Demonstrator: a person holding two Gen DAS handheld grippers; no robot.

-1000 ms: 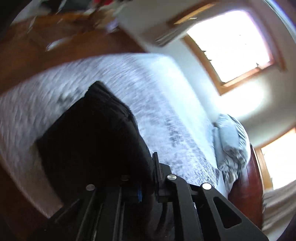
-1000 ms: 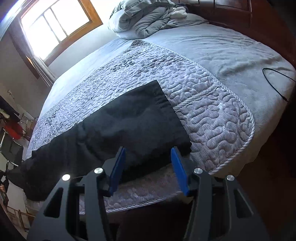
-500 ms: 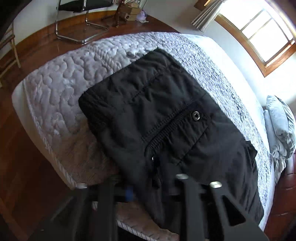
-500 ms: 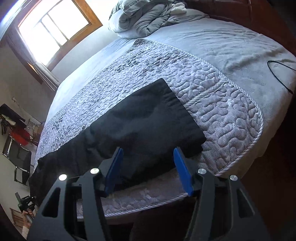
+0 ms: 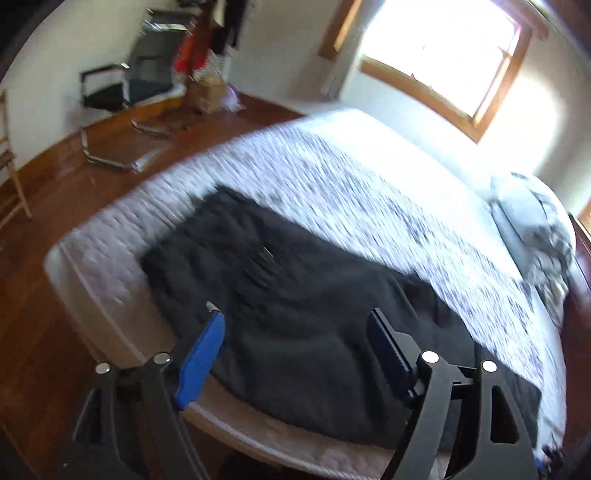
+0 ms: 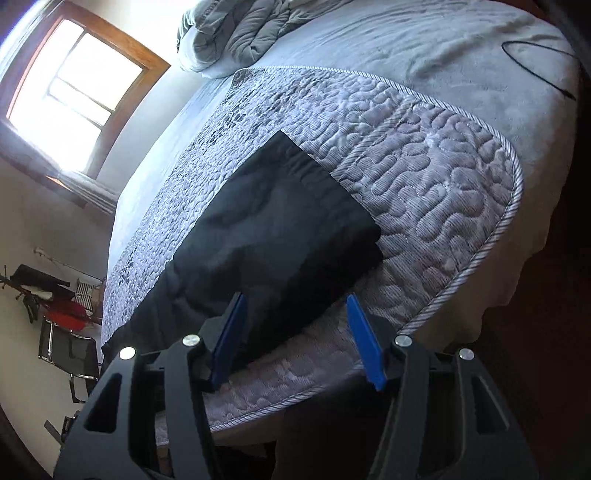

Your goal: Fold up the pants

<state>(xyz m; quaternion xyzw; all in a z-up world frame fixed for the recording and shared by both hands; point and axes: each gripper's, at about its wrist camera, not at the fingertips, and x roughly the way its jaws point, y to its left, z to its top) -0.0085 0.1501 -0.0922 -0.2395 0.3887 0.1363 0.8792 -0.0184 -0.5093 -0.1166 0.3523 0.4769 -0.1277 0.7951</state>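
A pair of black fabric pants [image 5: 306, 317] lies flat along the near edge of a bed covered with a grey quilted bedspread [image 6: 436, 173] with a pebble-like stitched pattern and a corded border. In the right wrist view the pants [image 6: 280, 236] run lengthwise beside the foot edge of the quilt, one squared end lying on the patterned part and the rest stretching off to the left.

The left hand-held gripper [image 5: 295, 332] hangs over the pants with its blue-padded fingers [image 5: 201, 354] spread wide apart, nothing between them. That view is blurred by motion, so the fine detail of the cloth cannot be made out.

The right hand-held gripper [image 6: 295, 325] is likewise wide open and holds nothing; its blue pads [image 6: 364, 339] frame the near edge of the pants and the quilt border, though whether they touch the cloth cannot be told.

A rumpled grey duvet [image 6: 240, 29] sits at the head of the bed, a thin black cable [image 6: 535, 70] lies on the plain grey blanket, and a wood-framed window [image 5: 443, 55] lets in bright light. A black chair with a metal frame [image 5: 107, 92] stands on the wooden floor [image 5: 48, 206].
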